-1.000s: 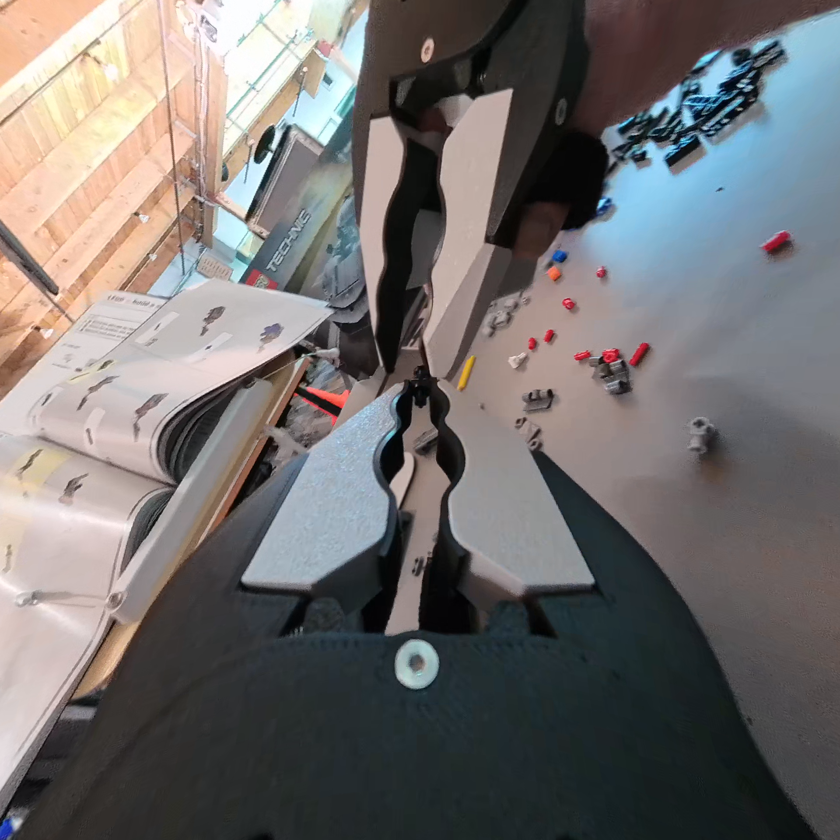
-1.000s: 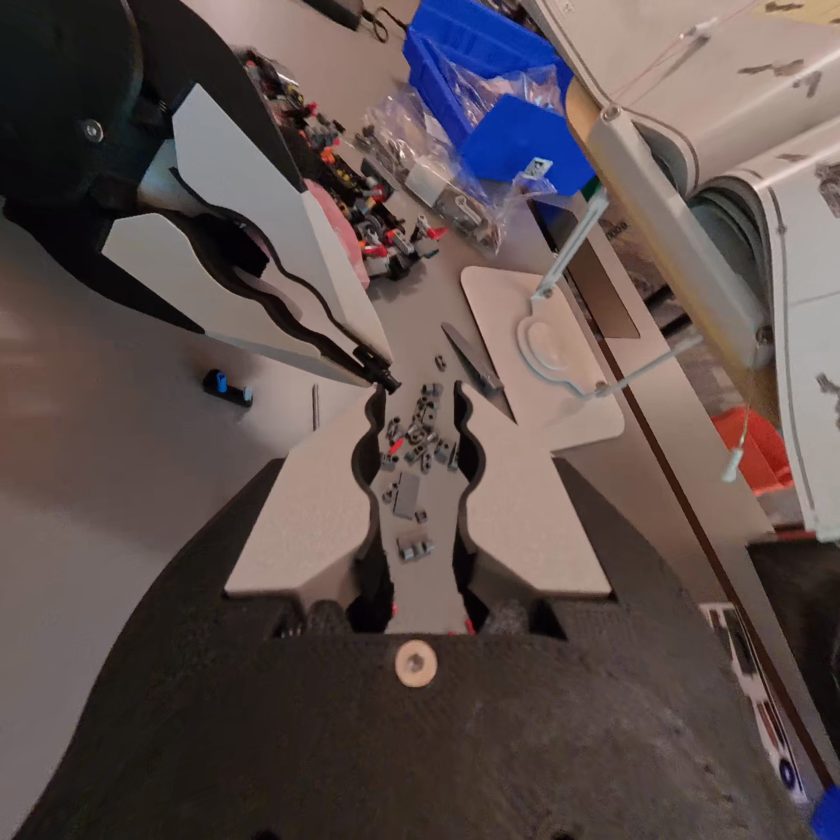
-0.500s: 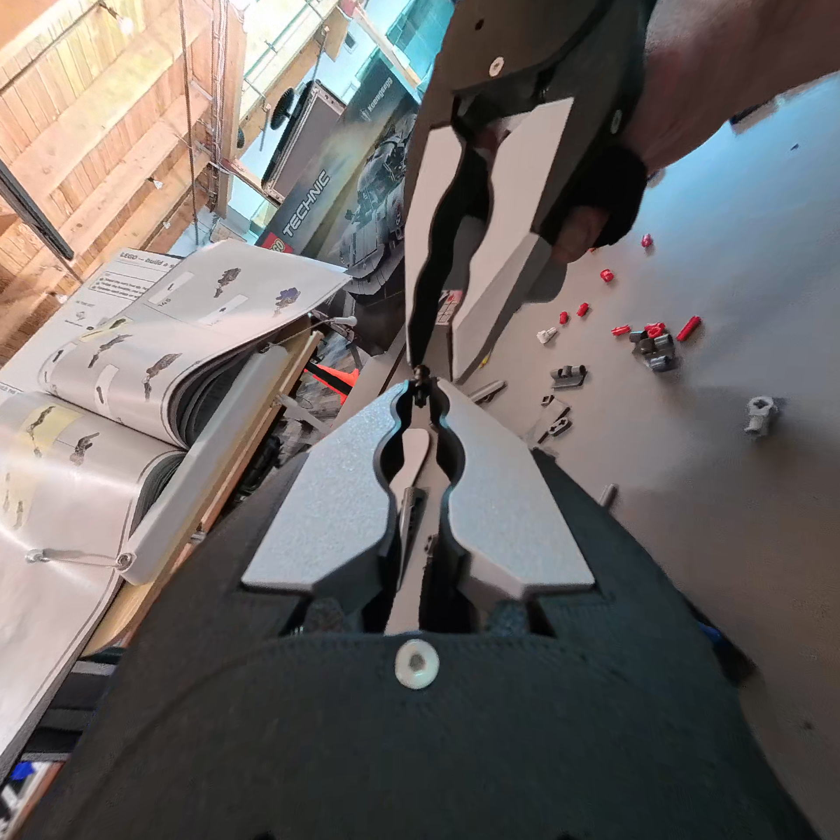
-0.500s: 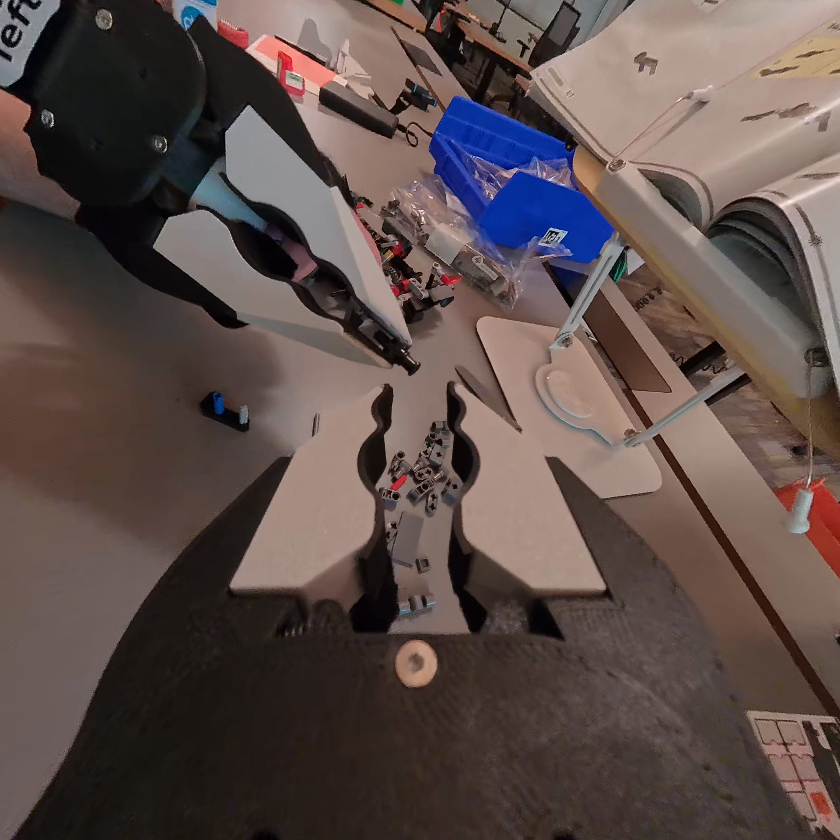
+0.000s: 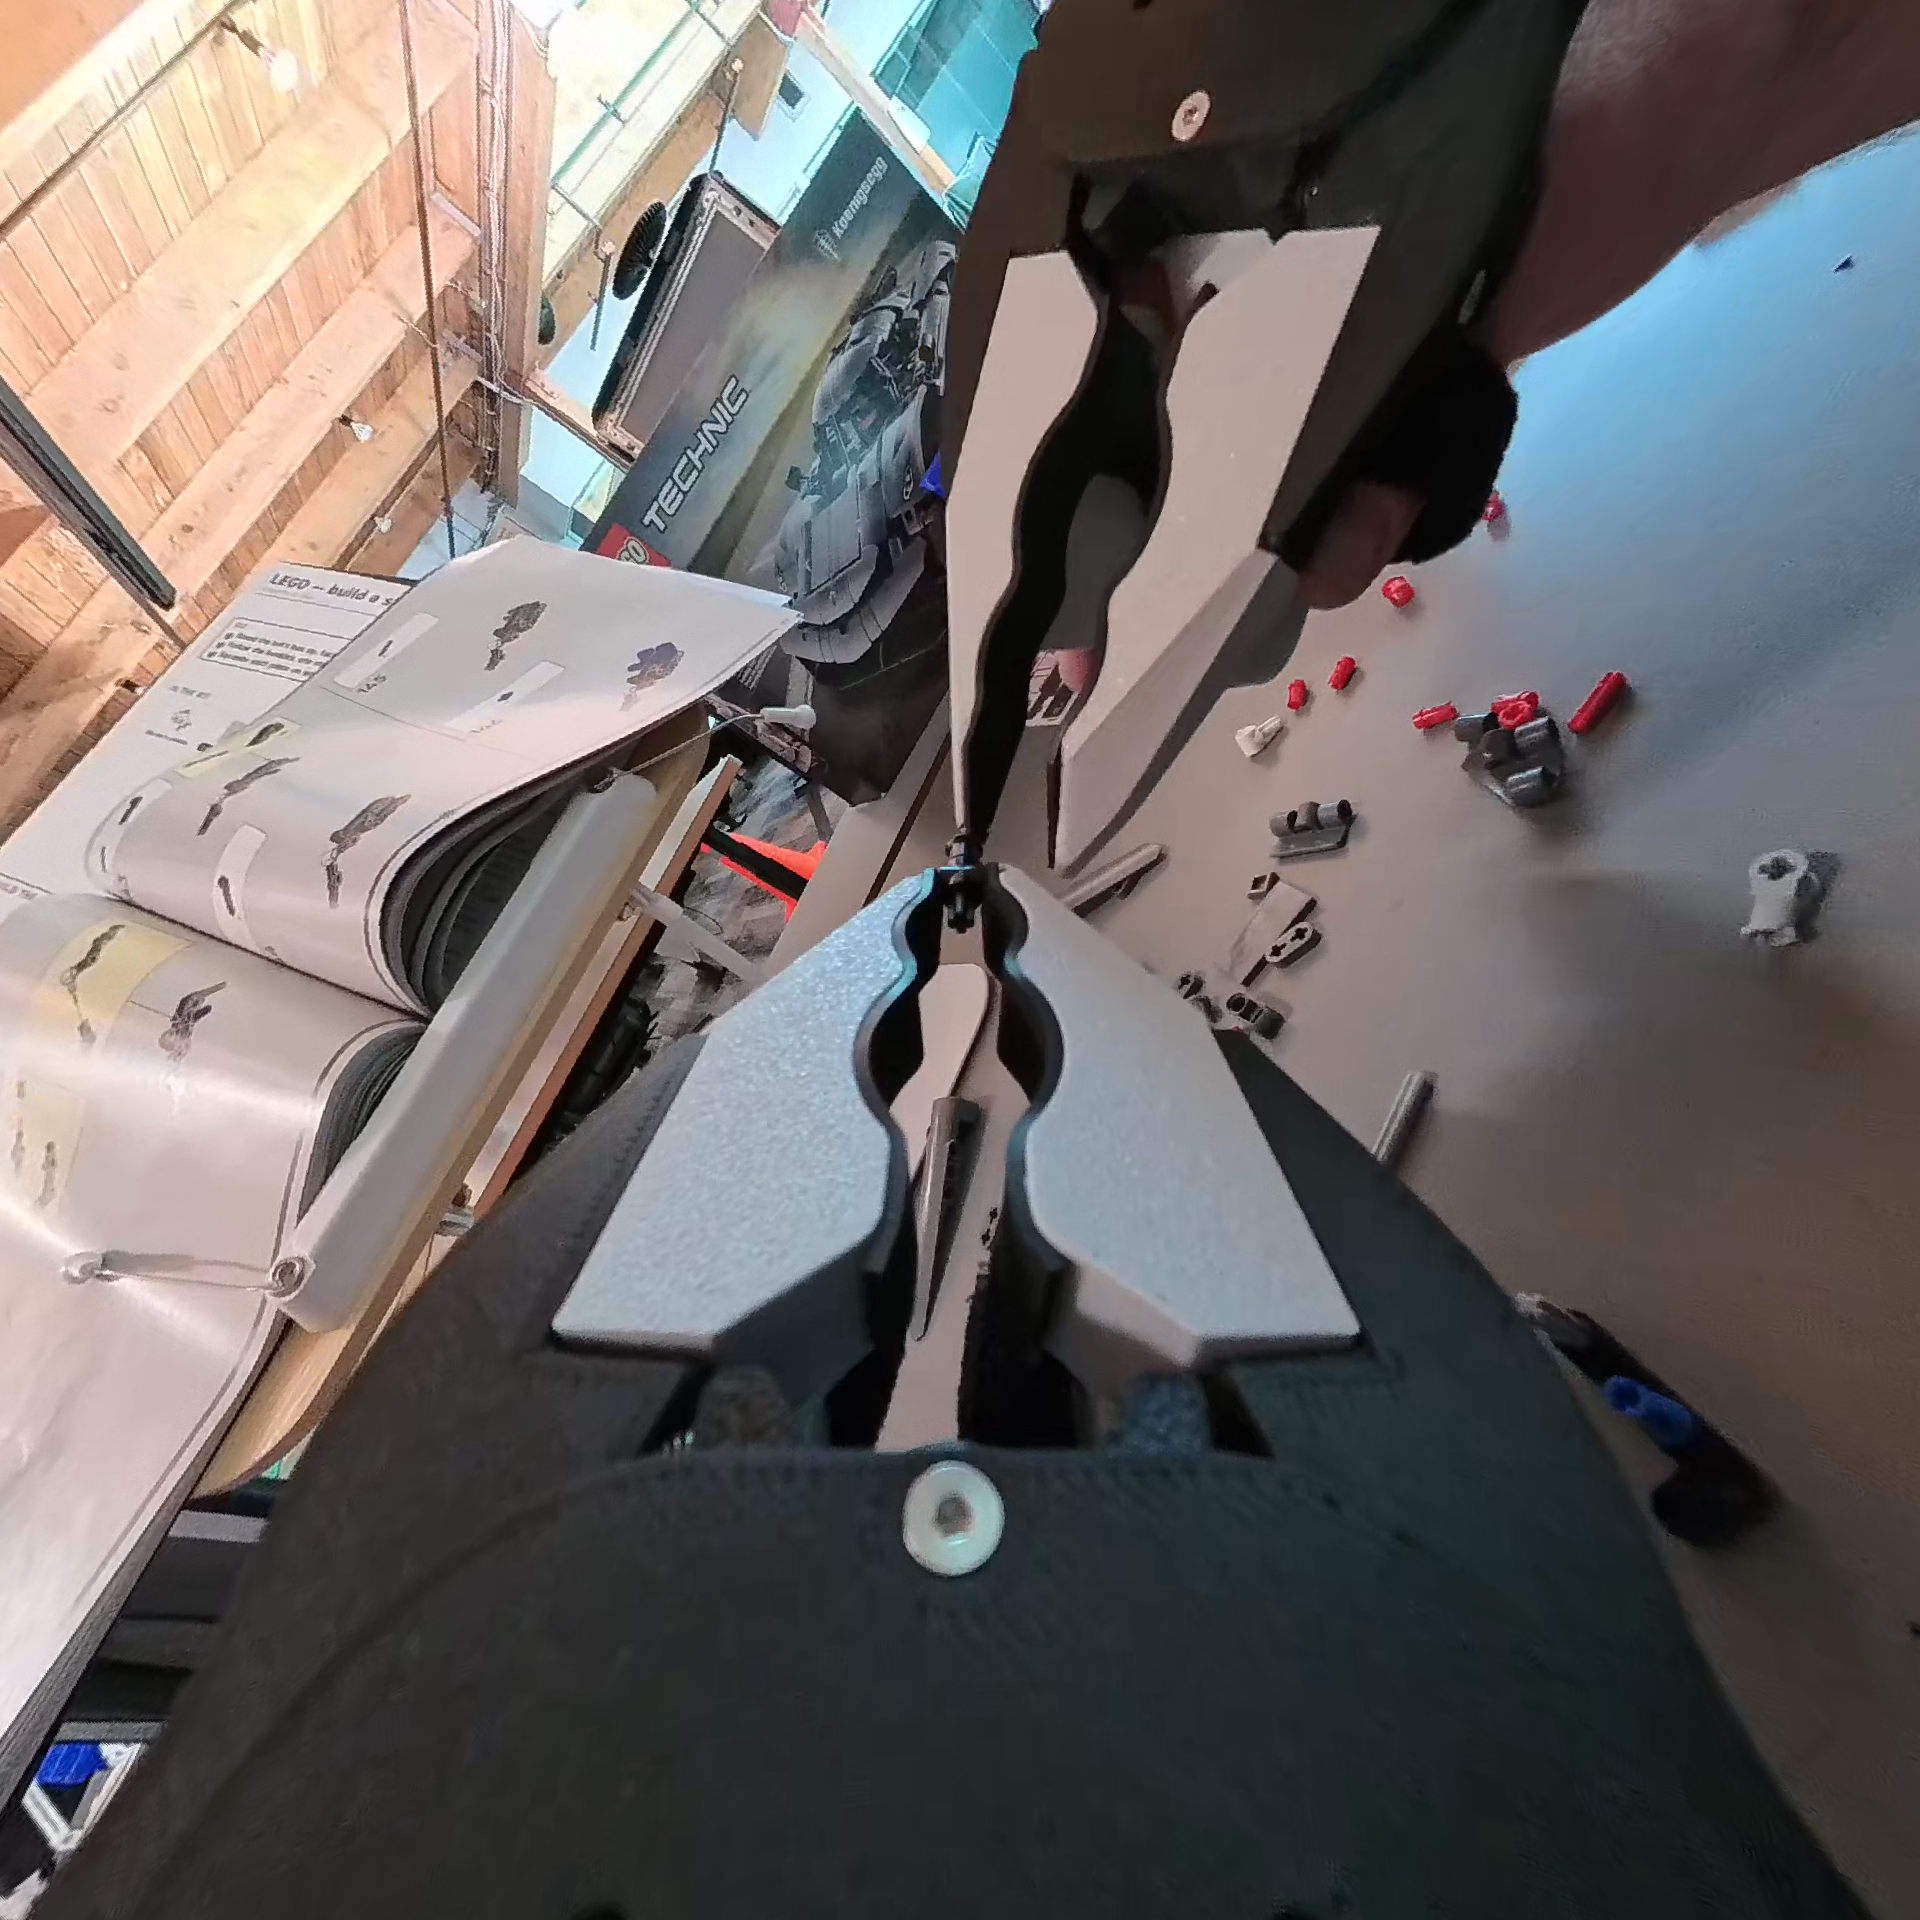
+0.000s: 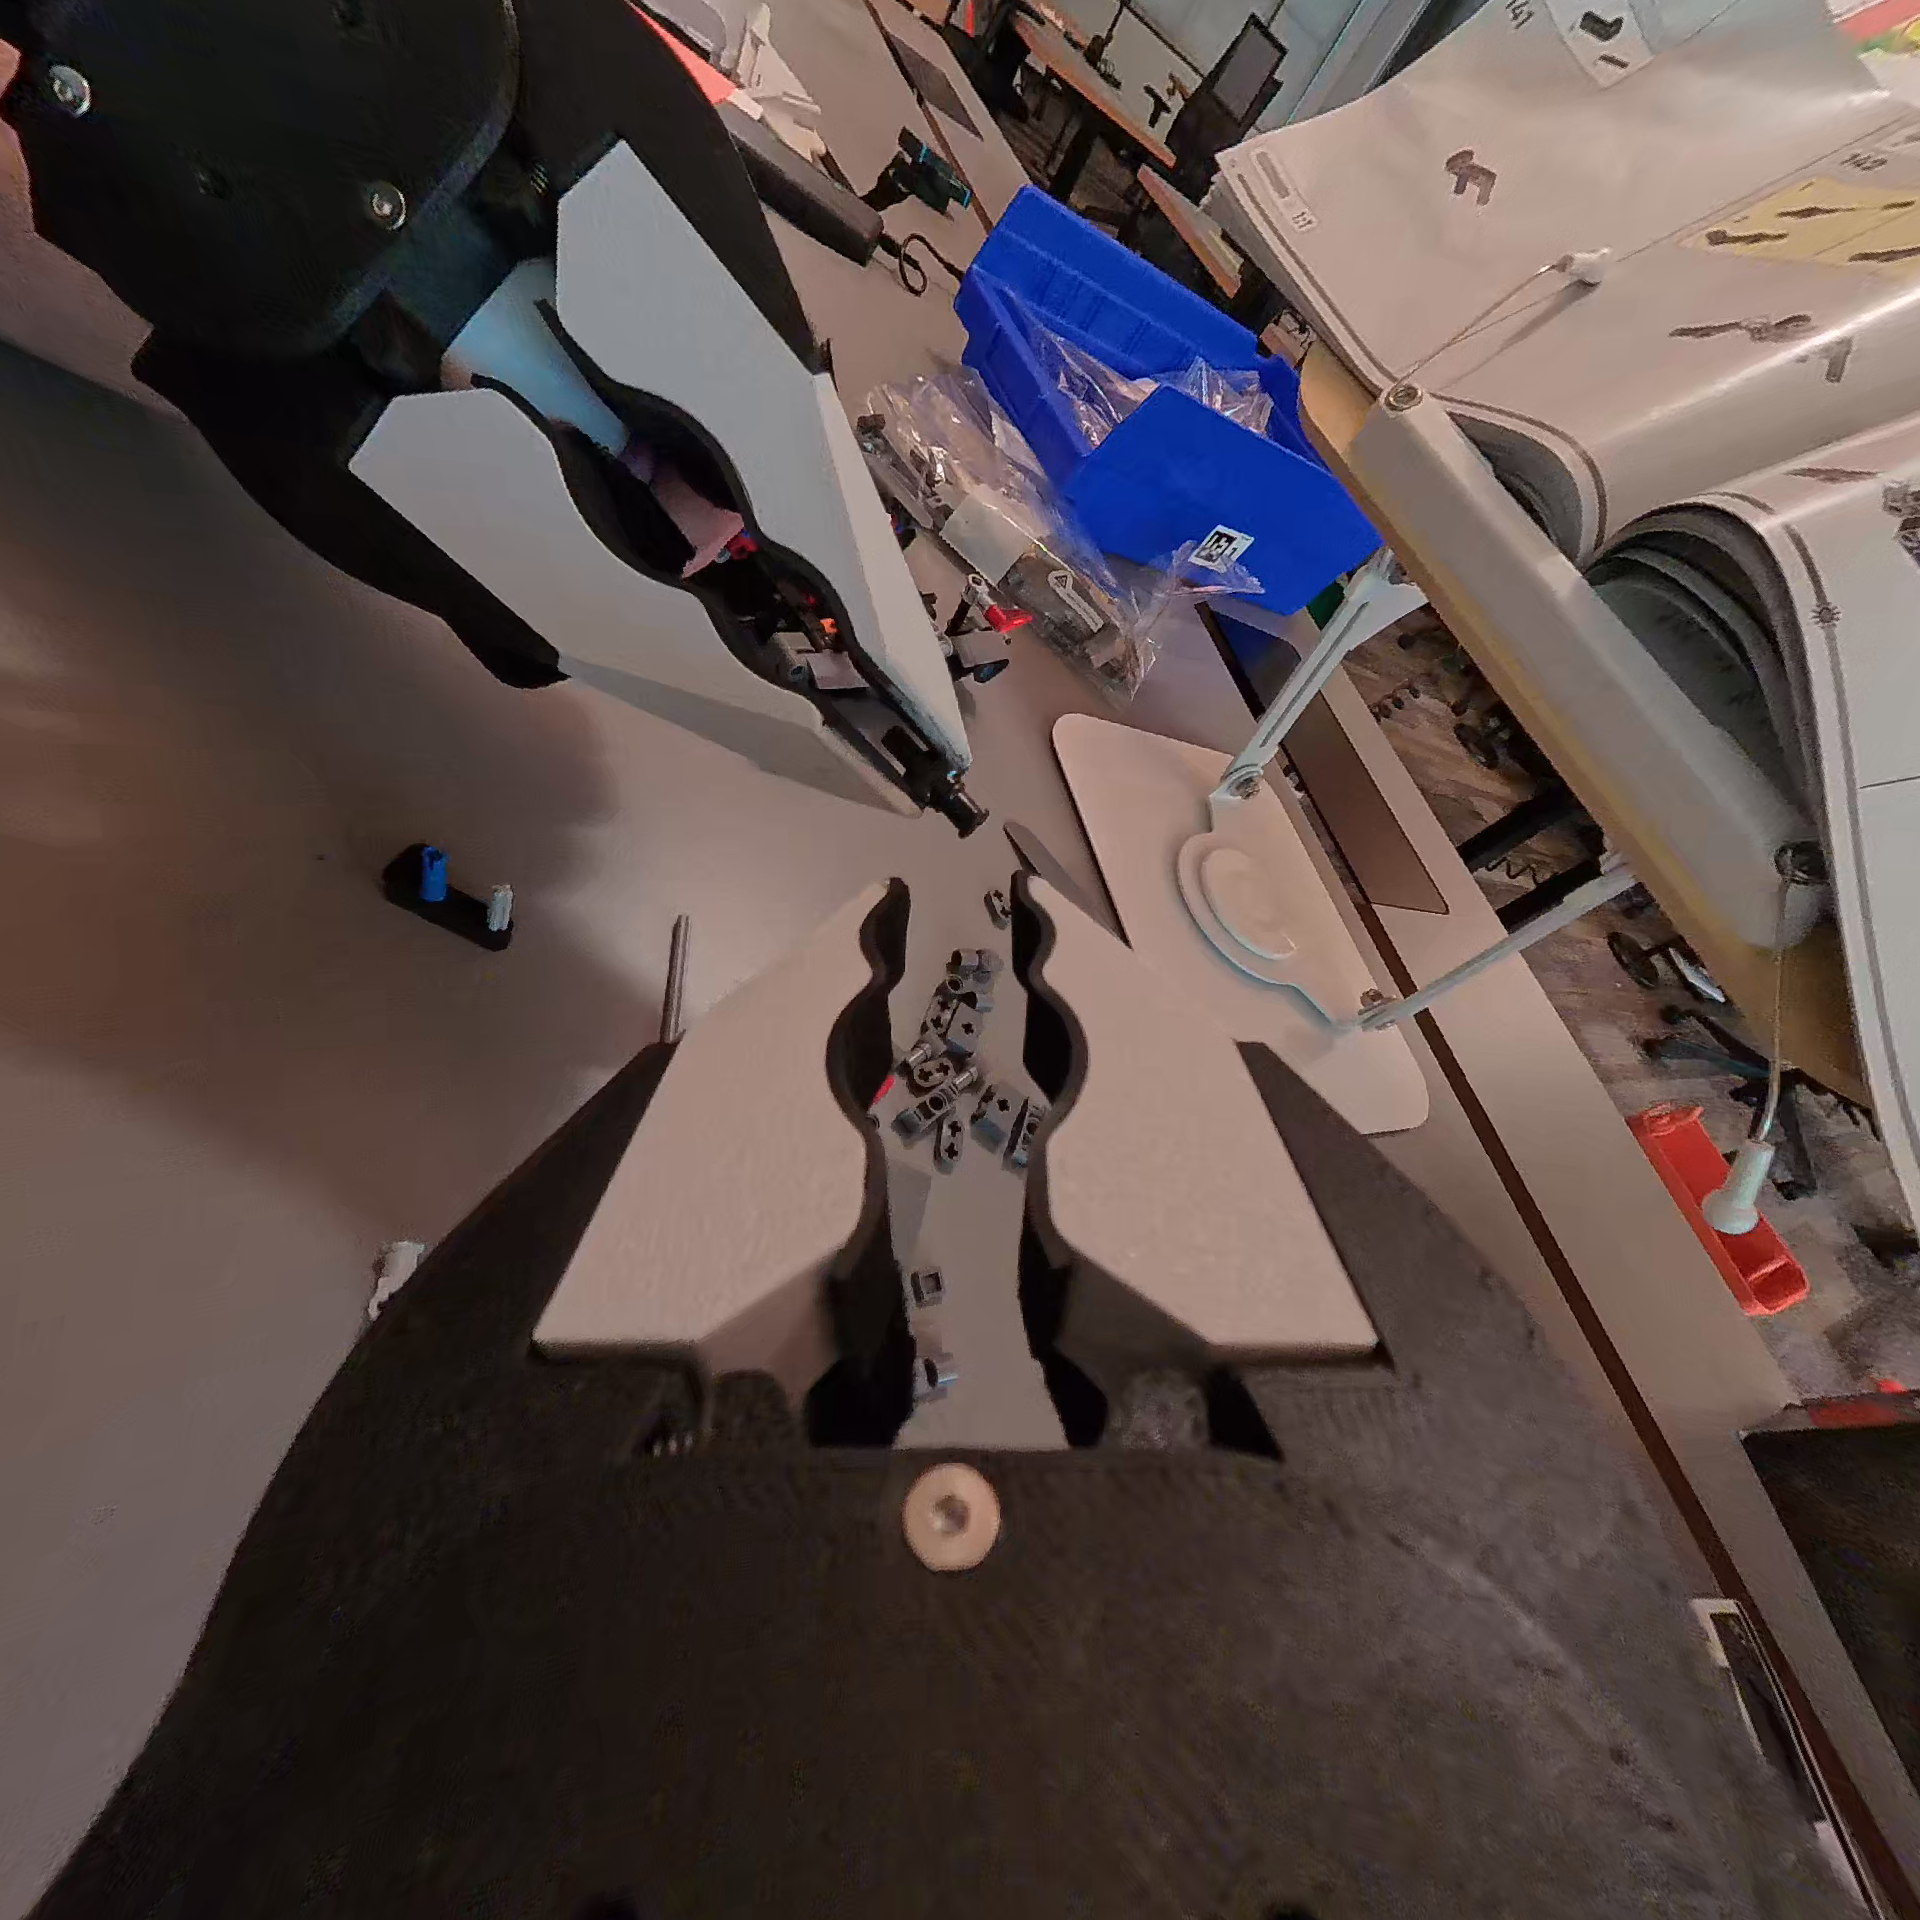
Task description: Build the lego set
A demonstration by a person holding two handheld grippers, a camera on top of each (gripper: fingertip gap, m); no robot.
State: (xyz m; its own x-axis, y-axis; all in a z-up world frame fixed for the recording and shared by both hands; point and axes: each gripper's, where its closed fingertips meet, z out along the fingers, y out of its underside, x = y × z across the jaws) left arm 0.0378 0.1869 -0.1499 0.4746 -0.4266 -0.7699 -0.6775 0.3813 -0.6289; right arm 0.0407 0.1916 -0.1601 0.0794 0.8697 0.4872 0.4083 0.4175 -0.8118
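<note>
A: Left gripper (image 5: pixel 961 896)?
B: Pads pinch a small black pin (image 5: pixel 961 902) at the very tips, its end protruding ahead.
A: Right gripper (image 6: pixel 954 896)?
B: Narrowly parted, bare (narrower than a second ago), tips now just short of the pin; grey connectors (image 6: pixel 961 1081) lie beneath on the table (image 6: pixel 260 1091).

Just ahead of the right gripper (image 6: pixel 956 894), the left gripper (image 6: pixel 940 779) crosses from the upper left, its tip closing off the way forward. Below the right gripper's spread jaws a heap of small grey pieces (image 6: pixel 961 1070) litters the counter (image 6: pixel 260 1091). To its left the counter lies bare but for a thin metal rod (image 6: pixel 677 977) and a black block (image 6: pixel 447 909). To its right stand the white stand base (image 6: pixel 1226 894) and the open booklet (image 6: pixel 1662 312); farther ahead, blue bins (image 6: pixel 1174 416).
</note>
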